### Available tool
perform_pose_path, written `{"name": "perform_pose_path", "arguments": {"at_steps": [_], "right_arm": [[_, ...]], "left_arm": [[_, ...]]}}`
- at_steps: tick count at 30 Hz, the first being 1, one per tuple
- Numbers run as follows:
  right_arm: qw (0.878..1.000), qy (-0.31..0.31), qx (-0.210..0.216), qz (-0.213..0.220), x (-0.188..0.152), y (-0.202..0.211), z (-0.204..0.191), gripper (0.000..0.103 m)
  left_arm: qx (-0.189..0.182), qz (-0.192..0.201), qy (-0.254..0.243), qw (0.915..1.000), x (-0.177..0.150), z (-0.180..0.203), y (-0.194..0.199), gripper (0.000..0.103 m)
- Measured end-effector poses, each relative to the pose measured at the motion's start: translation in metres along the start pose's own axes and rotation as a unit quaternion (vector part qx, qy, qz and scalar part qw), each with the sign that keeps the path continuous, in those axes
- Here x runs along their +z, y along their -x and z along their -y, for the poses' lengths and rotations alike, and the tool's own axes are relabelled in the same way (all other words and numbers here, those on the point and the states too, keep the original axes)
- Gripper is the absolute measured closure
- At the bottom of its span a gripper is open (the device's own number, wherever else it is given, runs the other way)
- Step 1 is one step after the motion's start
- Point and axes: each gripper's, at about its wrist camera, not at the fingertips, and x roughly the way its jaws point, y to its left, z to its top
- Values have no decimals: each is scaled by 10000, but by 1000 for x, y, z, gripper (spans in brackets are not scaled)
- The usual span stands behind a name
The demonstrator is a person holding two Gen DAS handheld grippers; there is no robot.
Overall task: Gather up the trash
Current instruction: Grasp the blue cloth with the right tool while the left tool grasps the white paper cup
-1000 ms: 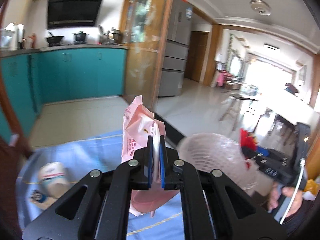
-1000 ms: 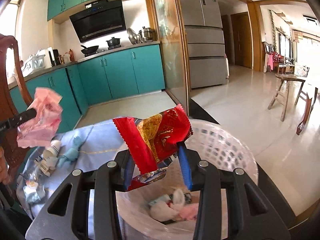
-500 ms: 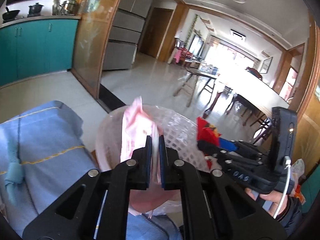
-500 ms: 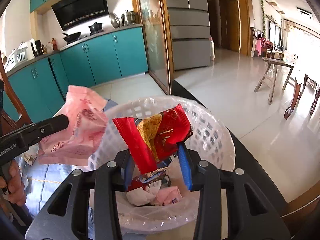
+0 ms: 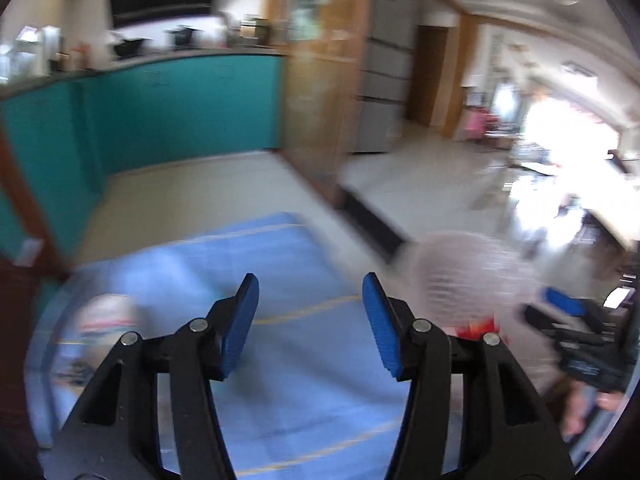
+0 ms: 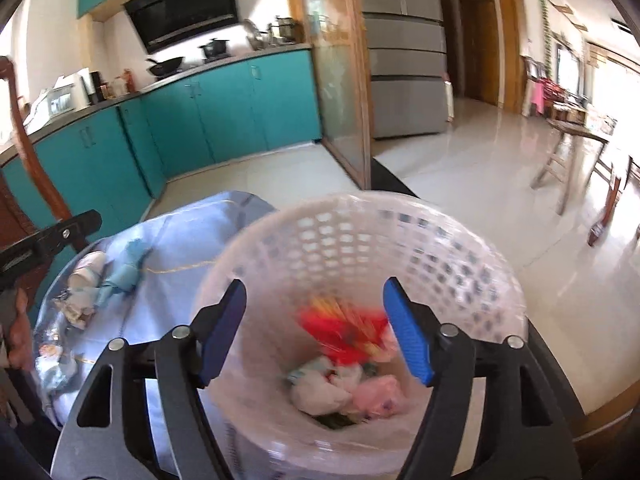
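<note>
Teal cabinets [image 5: 180,112] and pale floor tiles ran blurred behind your left gripper [image 5: 310,320], which hung over the blue cloth [image 5: 288,264]; its jaws were opening with nothing between them. A white cup [image 5: 106,316] lay on the cloth at the left, and the basket [image 5: 460,264] stood at the right, just beside your right gripper [image 5: 576,328]. From the right wrist, your right gripper [image 6: 316,328] hung above the basket [image 6: 460,248], its jaws opening and empty. Below them the red wrapper [image 6: 344,328] sat blurred inside the basket, above white and pink trash [image 6: 340,390]. More scraps [image 6: 92,284] lay on the cloth [image 6: 180,248] at the left, near your left gripper [image 6: 60,234].
</note>
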Motion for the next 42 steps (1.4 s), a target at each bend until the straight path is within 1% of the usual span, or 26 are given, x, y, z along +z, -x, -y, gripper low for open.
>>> {"name": "perform_pose_path", "arguments": {"at_steps": [2, 3, 4, 5, 6, 8, 9, 10, 12, 13, 14, 16, 17, 18, 20, 21, 23, 24, 26, 28, 32, 37, 38, 39, 40, 42], "right_arm": [[9997, 142, 189, 59, 3, -4, -17, 30], [9989, 228, 395, 69, 6, -8, -32, 29], [9976, 303, 614, 49, 8, -13, -47, 28], [9963, 362, 782, 19, 11, -18, -59, 27], [9931, 487, 1065, -54, 15, -28, -79, 27], [9839, 792, 1587, -232, 20, -44, -115, 25], [9780, 991, 1803, -335, 22, -54, -136, 24], [9723, 1190, 1957, -460, 23, -67, -155, 24], [9655, 1404, 2082, -690, 21, -88, -183, 24], [9620, 1443, 2150, -864, 18, -102, -197, 24], [9593, 1456, 2184, -1045, 14, -116, -207, 24], [9585, 1465, 2092, -1264, 10, -138, -219, 24], [9593, 1465, 2018, -1322, 9, -145, -222, 24], [9619, 1449, 1859, -1388, 7, -156, -226, 24], [9636, 1367, 1750, -1491, 6, -165, -227, 24], [9633, 1286, 1763, -1562, 5, -170, -226, 37], [9596, 1317, 1821, -1692, 3, -175, -227, 51], [9595, 1375, 1832, -1642, 2, -174, -226, 56], [9579, 1461, 1872, -1616, 0, -168, -223, 61], [9575, 1375, 1966, -1602, -1, -159, -215, 61], [9582, 1386, 2072, -1407, 1, -130, -202, 61], [9583, 1596, 2103, -1093, 2, -96, -190, 61], [9581, 1618, 2107, -1074, 1, -92, -188, 61], [9580, 1621, 2107, -1074, 0, -91, -186, 61], [9579, 1621, 2107, -1087, -2, -89, -184, 61], [9575, 1642, 2093, -1111, -5, -84, -182, 61]], "left_arm": [[800, -141, 12, 9967, 3, -30, -2, 46], [1011, -216, 61, 9946, 3, -42, -2, 40], [1231, -389, 227, 9914, 2, -61, -5, 32], [1280, -536, 402, 9895, 0, -75, -9, 29], [1208, -778, 714, 9870, -3, -95, -16, 24], [984, -1089, 1196, 9819, -7, -119, -29, 23], [930, -1198, 1460, 9776, -8, -134, -36, 23], [996, -1232, 1577, 9747, -8, -142, -38, 22], [1177, -1343, 1699, 9692, -6, -156, -43, 20], [1199, -1416, 1753, 9669, -7, -162, -43, 20], [1178, -1450, 1844, 9649, -8, -168, -43, 20], [1115, -1425, 1996, 9630, -7, -176, -41, 16], [1074, -1409, 2037, 9629, -6, -178, -41, 15], [1036, -1402, 2046, 9632, -8, -182, -40, 15], [1029, -1454, 2014, 9632, -11, -184, -43, 14], [1057, -1495, 2000, 9625, -13, -183, -48, 14], [1100, -1687, 1994, 9590, -18, -182, -56, 14], [1128, -1765, 1989, 9574, -20, -182, -60, 14], [1215, -1871, 1954, 9550, -26, -181, -68, 13], [1328, -1957, 1888, 9531, -30, -179, -75, 13], [1535, -2105, 1774, 9490, -35, -175, -89, 12], [1602, -2192, 1729, 9468, -41, -175, -100, 13], [1602, -2208, 1716, 9466, -42, -174, -101, 14], [1594, -2217, 1708, 9467, -42, -174, -101, 21], [1592, -2234, 1690, 9467, -43, -173, -102, 23], [1614, -2180, 1628, 9486, -42, -169, -99, 26]]}}
